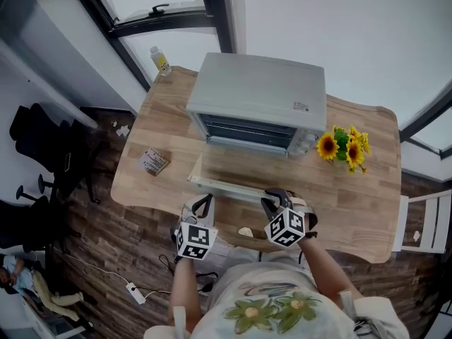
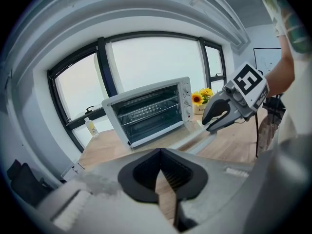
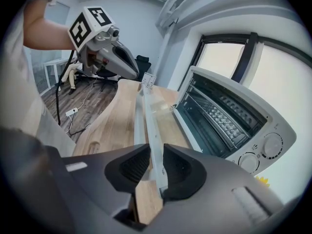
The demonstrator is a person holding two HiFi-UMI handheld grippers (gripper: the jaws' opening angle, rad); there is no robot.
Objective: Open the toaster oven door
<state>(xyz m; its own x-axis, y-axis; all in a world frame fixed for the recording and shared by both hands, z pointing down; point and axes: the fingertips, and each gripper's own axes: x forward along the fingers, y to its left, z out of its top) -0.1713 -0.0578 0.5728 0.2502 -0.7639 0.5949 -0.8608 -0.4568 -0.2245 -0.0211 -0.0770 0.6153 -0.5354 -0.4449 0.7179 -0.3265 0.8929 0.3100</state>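
Okay: wooden table (image 1: 367,189) lies under and ahead of both sets of jaws. Toaster oven (image 1: 258,90) stands on it, straight ahead of the jaws and well beyond the tips. Its door (image 1: 240,168) is down, lying about flat toward the person with the glass up and the racks exposed. The door's front edge comes right up to the right jaws.

Right gripper (image 3: 156,152) has its jaws partly apart, with the door handle (image 3: 148,126) running between them. The handle rests against the oven-side jaw with a gap to the other, so it is not squeezed.

Left gripper (image 2: 161,152) has its jaws closed together with nothing between them. Its tips sit just left of the door's near corner; contact can't be told.

Sunflowers (image 1: 344,145) are ahead and right of the right jaws, just beside the oven's knob end. Small box (image 1: 153,161) lies flat ahead and left of the left jaws. Bottle (image 1: 161,61) is far ahead-left of the left jaws, at the table's far corner.
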